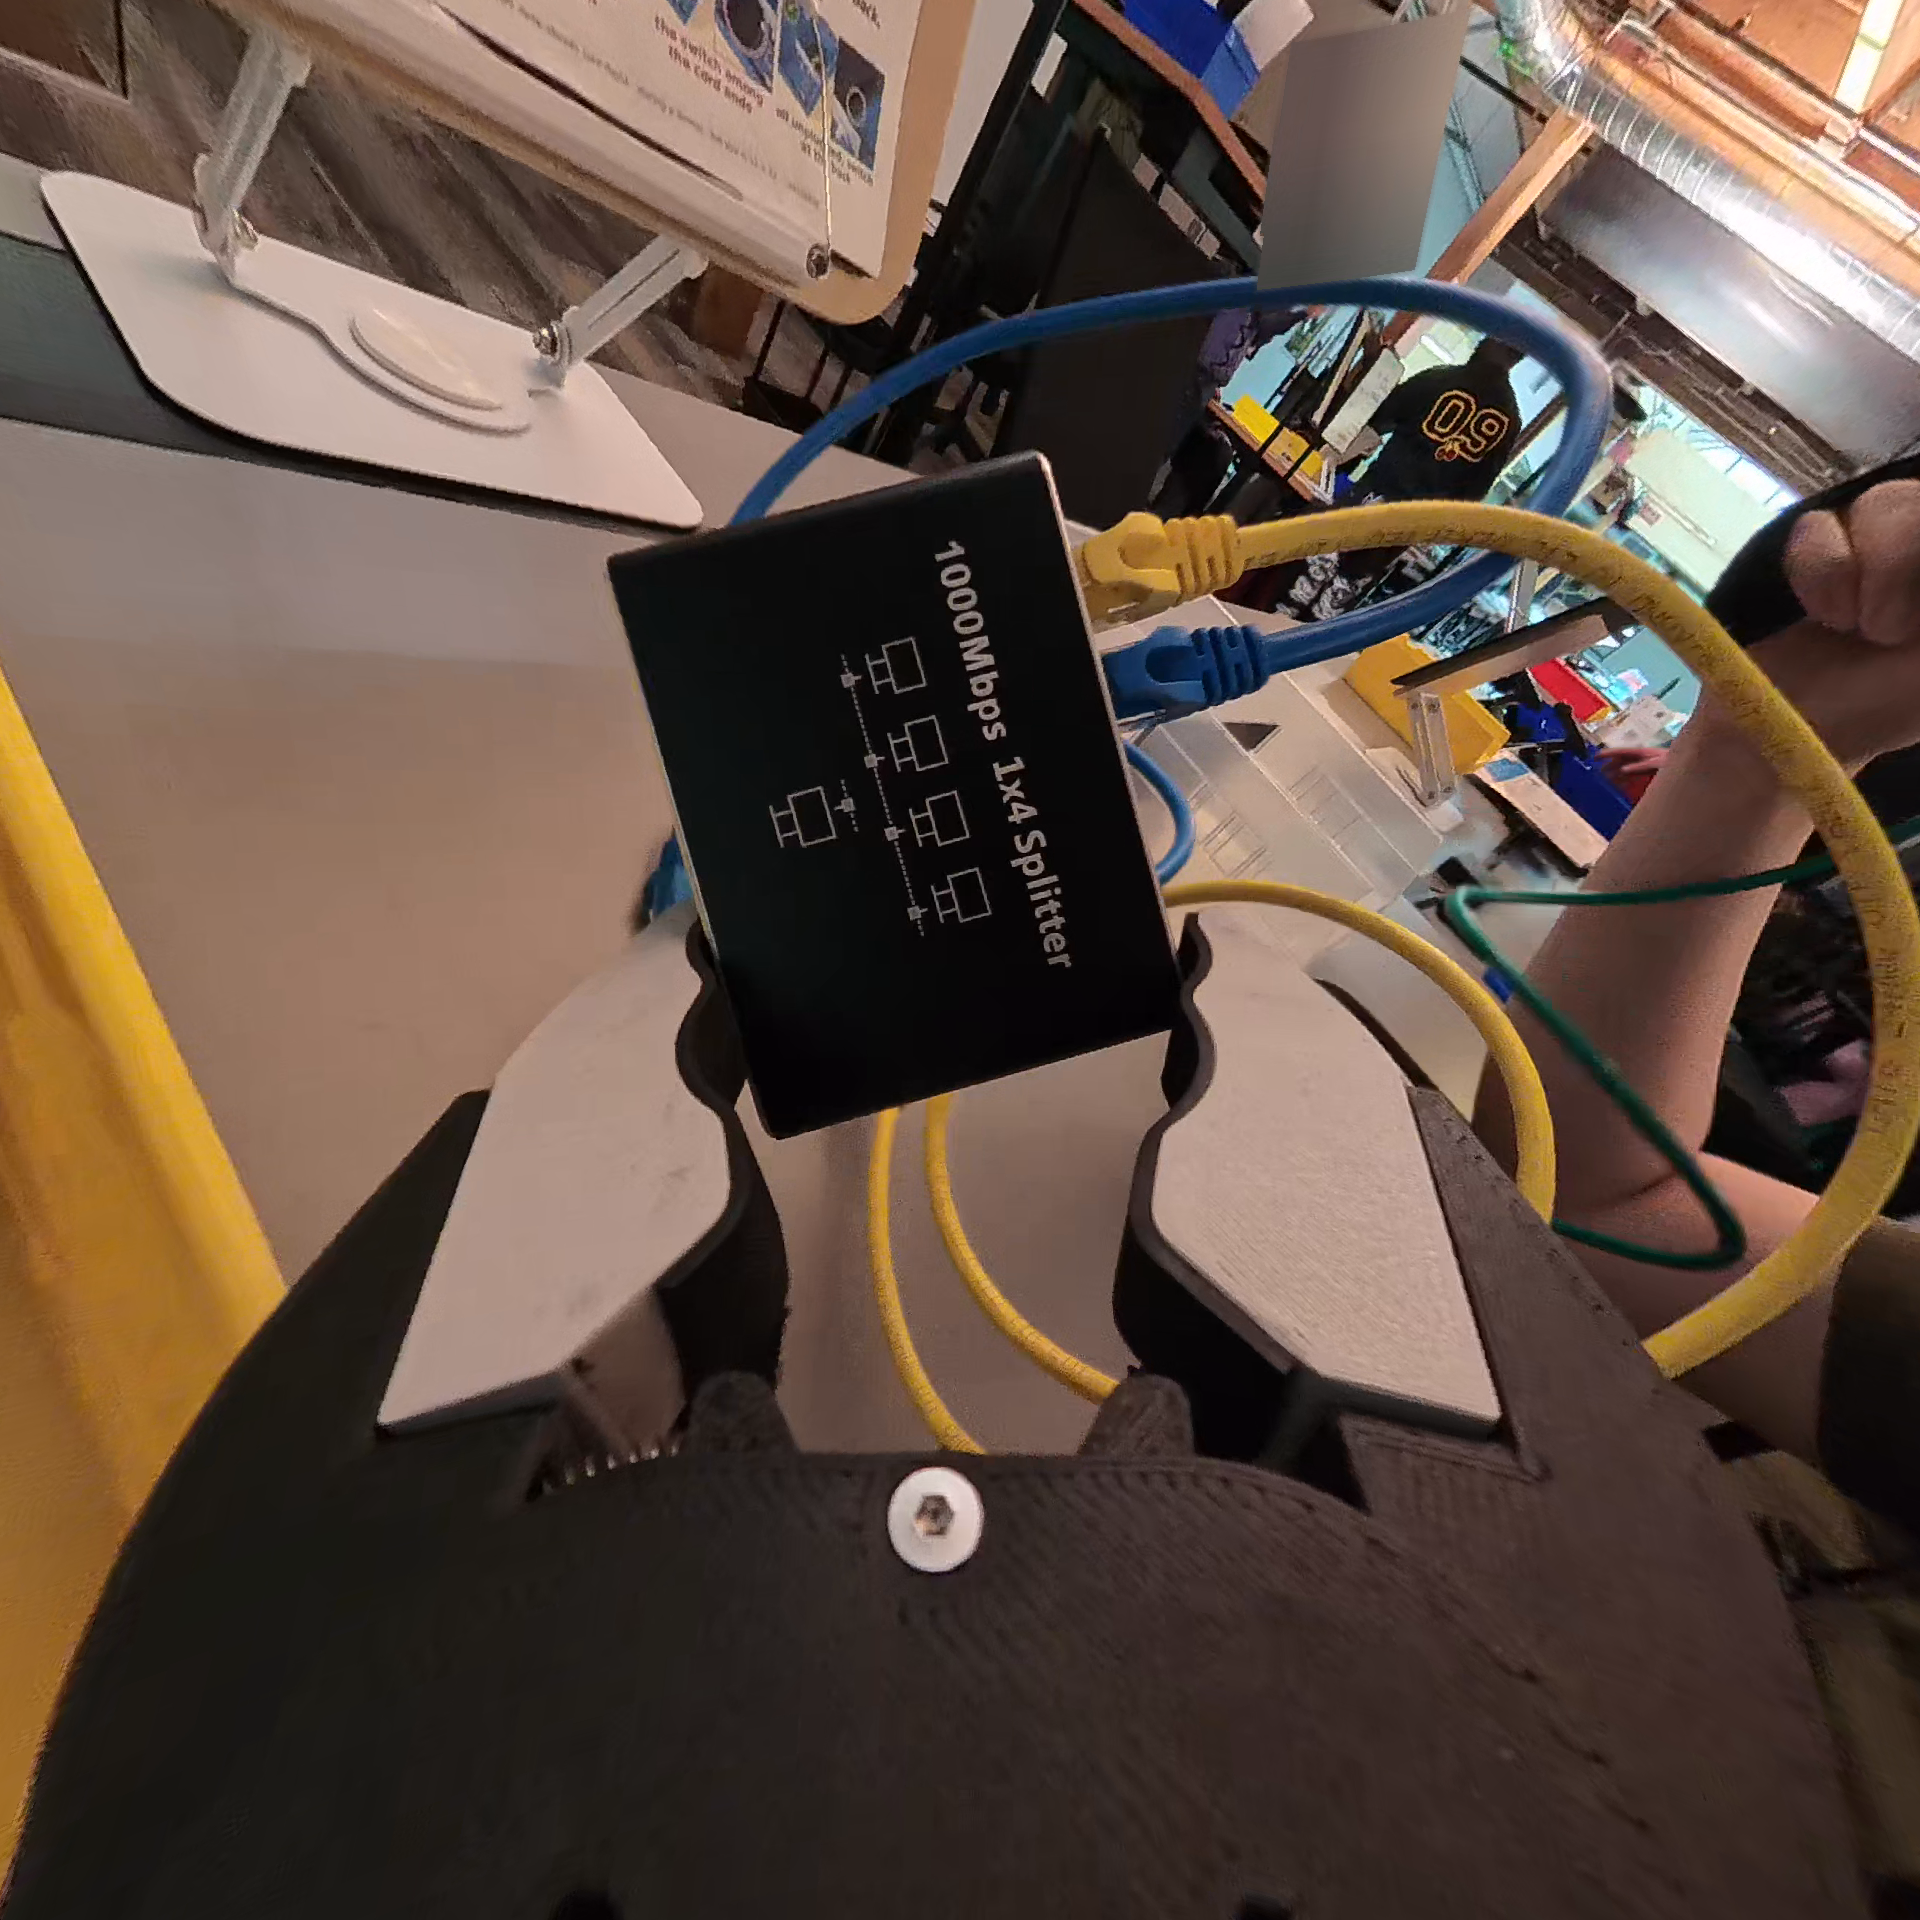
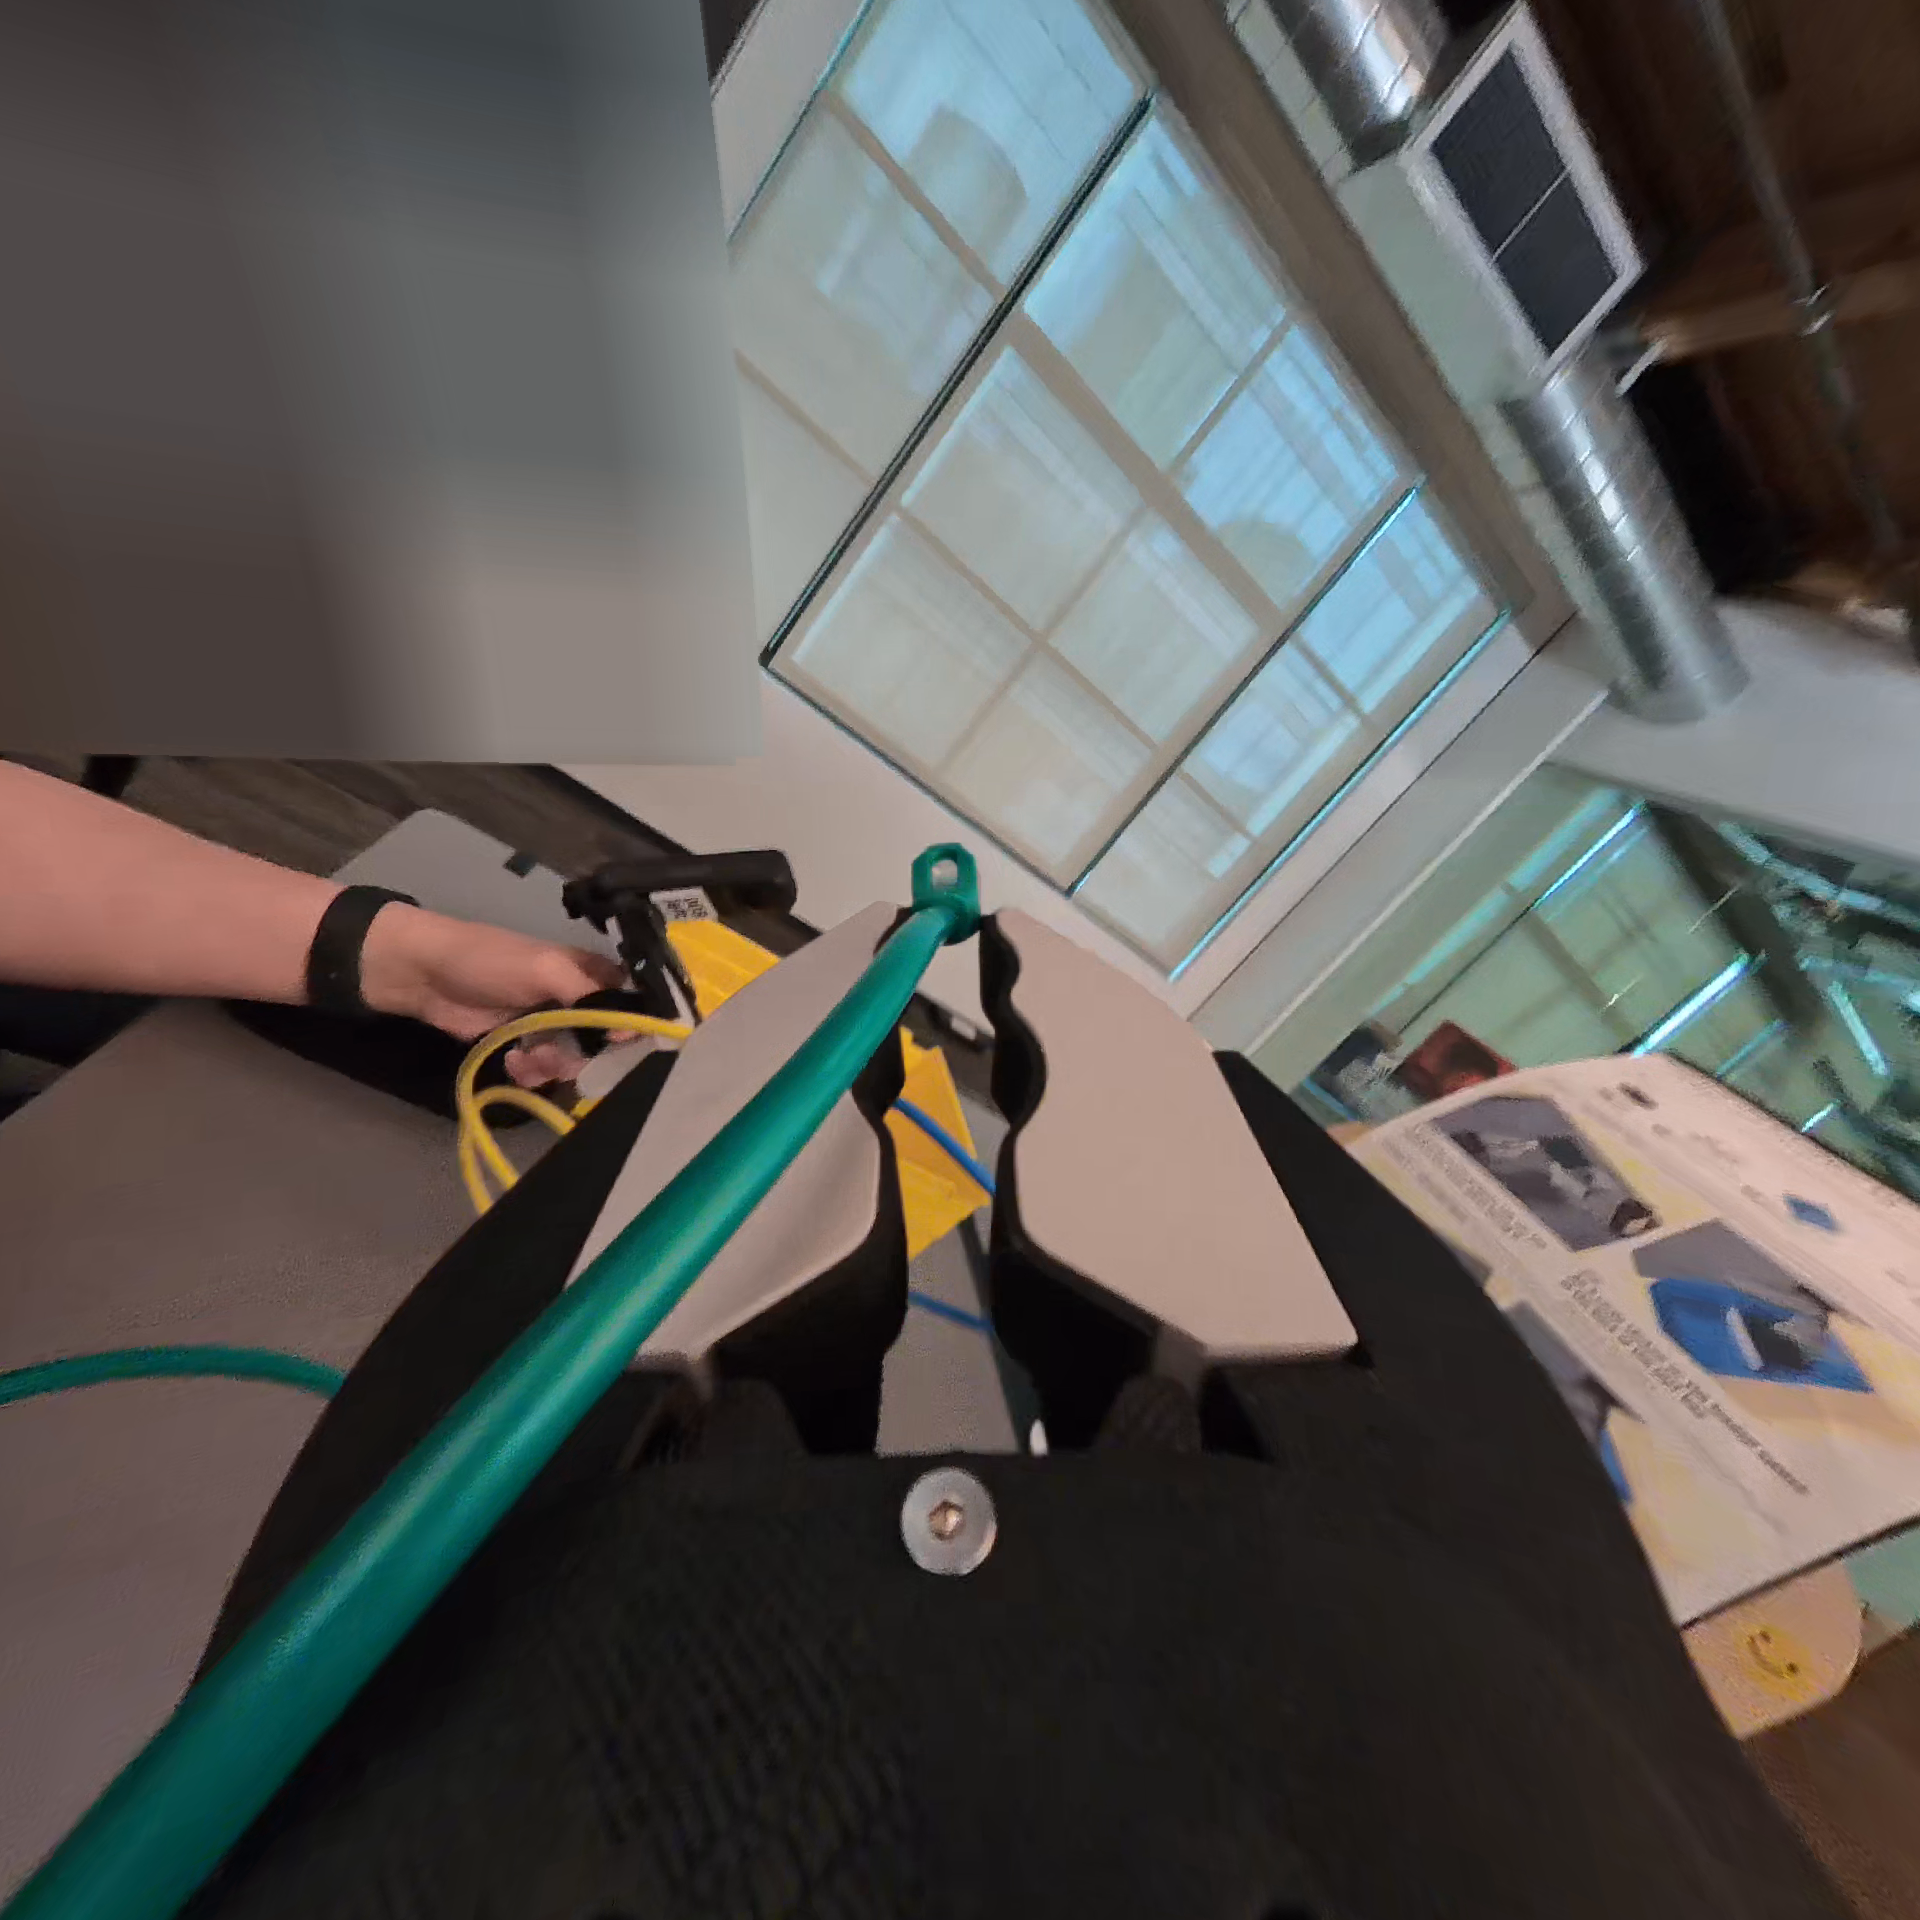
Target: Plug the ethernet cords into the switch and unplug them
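Workshop clutter filled the background, with ducting overhead and a grey table underneath everything. Up off that table, the left gripper was clamped on the near end of the black switch, one finger on each side, so the box stuck out away from the hand with its long axis pointing forward and slightly left. A yellow plug and a blue plug were already seated in the side facing right, and the ports further along that side, nearer the fingers, looked free as far as I could tell. Over on the right gripper, the jaws were pinched shut on the green cord just behind its plug, which poked out past the tips, pointing forward and up at the windows. So my read was that the green plug needed to swing round and go in from the right, square to that port face. Room seemed tight though: the yellow cord looped wide across that side, and the green slack crossed there too, so snagging looked like the main risk.
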`<action>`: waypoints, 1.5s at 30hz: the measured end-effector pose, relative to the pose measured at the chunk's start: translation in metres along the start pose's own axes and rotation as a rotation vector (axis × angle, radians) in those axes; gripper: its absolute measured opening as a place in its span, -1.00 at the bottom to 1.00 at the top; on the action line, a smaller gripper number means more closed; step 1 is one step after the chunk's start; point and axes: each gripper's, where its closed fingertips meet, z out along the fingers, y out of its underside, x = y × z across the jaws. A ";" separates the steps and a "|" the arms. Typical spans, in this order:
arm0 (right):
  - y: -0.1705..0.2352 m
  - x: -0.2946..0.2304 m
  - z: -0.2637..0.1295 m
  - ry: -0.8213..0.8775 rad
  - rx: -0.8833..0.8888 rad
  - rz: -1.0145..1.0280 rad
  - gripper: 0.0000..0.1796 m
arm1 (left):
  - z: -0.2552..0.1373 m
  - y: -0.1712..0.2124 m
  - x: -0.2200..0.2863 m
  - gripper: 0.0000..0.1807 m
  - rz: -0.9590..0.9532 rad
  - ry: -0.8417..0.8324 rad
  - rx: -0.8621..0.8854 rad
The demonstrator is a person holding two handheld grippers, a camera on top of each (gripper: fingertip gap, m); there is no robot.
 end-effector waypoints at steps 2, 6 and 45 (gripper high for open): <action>0.018 -0.001 0.008 0.000 -0.089 -0.010 -0.87 | 0.001 -0.003 0.004 -0.11 0.023 -0.004 0.011; 0.079 -0.018 0.034 -0.078 -0.328 -0.034 -0.87 | 0.005 -0.009 0.016 -0.11 0.018 0.032 0.039; 0.165 -0.074 0.113 -0.110 -0.400 0.083 -0.87 | 0.024 -0.018 0.045 -0.11 0.132 -0.028 0.108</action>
